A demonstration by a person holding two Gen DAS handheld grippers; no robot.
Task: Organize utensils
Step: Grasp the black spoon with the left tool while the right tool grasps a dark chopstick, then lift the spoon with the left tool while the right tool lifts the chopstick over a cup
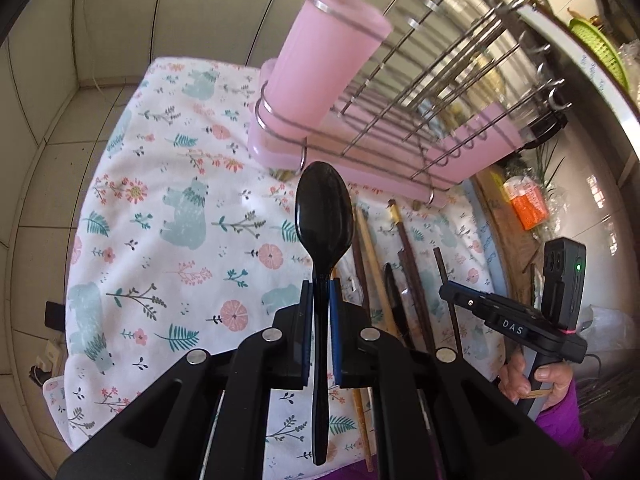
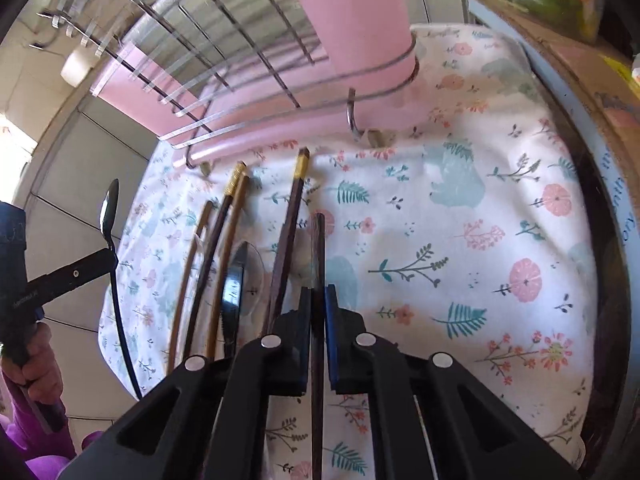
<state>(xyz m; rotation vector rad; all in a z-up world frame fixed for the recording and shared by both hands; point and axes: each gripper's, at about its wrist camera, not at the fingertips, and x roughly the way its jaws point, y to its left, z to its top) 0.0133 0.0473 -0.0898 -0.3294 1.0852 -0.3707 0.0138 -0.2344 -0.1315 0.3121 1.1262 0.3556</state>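
My left gripper [image 1: 321, 288] is shut on a black spoon [image 1: 324, 216], bowl pointing up toward the pink utensil cup [image 1: 320, 68] on the wire dish rack [image 1: 440, 92]. The spoon is held above the floral cloth [image 1: 160, 208]. My right gripper [image 2: 318, 294] is shut on a dark brown chopstick [image 2: 318, 248], held just above the cloth [image 2: 460, 240]. Several chopsticks [image 2: 288, 224] and another black spoon [image 2: 236, 280] lie on the cloth to its left. The left gripper with its spoon [image 2: 109, 216] shows at the left of the right wrist view. The pink cup [image 2: 352, 12] stands ahead.
The rack sits on a pink drip tray [image 1: 460, 160] at the back of the cloth. A cardboard box with an orange packet [image 1: 526, 204] lies to the right. Tiled wall [image 1: 60, 80] runs behind and left. A green basket [image 1: 600, 48] is at the far right.
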